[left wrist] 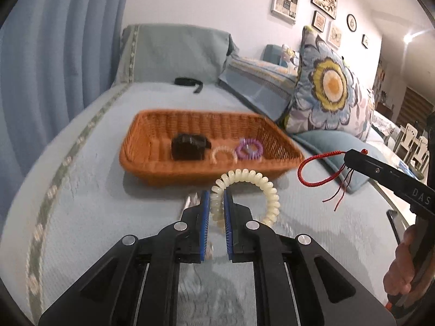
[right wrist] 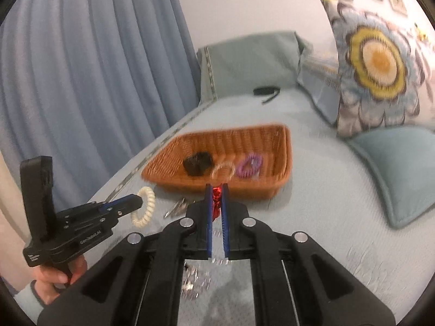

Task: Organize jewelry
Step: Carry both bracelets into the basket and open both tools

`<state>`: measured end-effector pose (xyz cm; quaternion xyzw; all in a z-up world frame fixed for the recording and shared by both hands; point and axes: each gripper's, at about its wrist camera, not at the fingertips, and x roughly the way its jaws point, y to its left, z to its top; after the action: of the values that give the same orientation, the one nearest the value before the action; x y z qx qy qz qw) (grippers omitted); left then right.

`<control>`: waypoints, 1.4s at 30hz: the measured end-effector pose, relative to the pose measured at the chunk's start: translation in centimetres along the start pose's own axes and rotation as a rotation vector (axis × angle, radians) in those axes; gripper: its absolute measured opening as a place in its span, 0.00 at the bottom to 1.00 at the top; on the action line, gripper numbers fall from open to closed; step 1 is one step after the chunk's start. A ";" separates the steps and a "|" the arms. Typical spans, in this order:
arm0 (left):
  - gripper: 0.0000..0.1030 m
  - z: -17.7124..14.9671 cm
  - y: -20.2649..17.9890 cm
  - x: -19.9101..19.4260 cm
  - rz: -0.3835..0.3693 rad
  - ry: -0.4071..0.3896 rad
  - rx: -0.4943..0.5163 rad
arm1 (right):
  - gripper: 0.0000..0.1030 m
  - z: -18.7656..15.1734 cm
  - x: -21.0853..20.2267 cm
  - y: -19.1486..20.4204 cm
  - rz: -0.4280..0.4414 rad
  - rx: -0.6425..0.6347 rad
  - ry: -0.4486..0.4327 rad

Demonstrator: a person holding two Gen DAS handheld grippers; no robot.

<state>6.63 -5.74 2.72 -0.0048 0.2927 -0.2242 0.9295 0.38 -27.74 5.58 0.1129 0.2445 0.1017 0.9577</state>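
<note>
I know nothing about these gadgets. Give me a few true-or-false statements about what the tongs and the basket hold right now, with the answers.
1. The left tongs grip a cream spiral bracelet. True.
2. The right tongs are empty. False: they pinch a red cord bracelet.
3. The orange basket holds a purple spiral ring. True.
4. The basket sits on a wooden table. False: it rests on a light blue bed cover.
5. The black strap lies inside the basket. False: it lies on the cover behind the basket.
</note>
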 end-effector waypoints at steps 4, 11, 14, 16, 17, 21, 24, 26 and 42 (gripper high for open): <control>0.08 2.5 0.0 0.7 0.005 -0.034 0.007 | 0.04 2.5 1.5 -0.1 -0.020 -0.005 -0.024; 0.08 6.6 0.4 6.1 0.009 -0.033 -0.006 | 0.04 6.7 7.1 -1.0 -0.047 -0.022 -0.007; 0.08 7.3 0.5 8.8 0.013 -0.020 -0.002 | 0.04 7.3 9.8 -2.0 -0.051 -0.007 0.023; 0.08 7.5 0.7 10.5 0.019 -0.004 -0.007 | 0.04 7.4 11.9 -2.8 -0.059 0.002 0.053; 0.08 7.6 0.8 11.3 0.018 0.004 -0.012 | 0.04 7.4 12.8 -3.1 -0.056 0.010 0.070; 0.08 7.5 1.1 13.5 0.027 0.031 -0.015 | 0.04 6.6 16.0 -4.4 -0.050 0.043 0.133; 0.08 7.1 1.0 14.3 0.030 0.046 0.001 | 0.04 5.9 17.5 -5.0 -0.044 0.063 0.171; 0.08 6.9 0.9 14.5 0.025 0.048 0.007 | 0.04 5.3 17.9 -5.1 -0.051 0.066 0.187; 0.43 6.4 0.5 8.3 -0.016 -0.022 0.020 | 0.37 4.5 12.1 -4.5 -0.065 0.090 0.140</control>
<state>16.37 -9.59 3.45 -0.0006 0.2801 -0.2347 0.9308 13.67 -29.79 2.85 0.1402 0.3186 0.0670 0.9351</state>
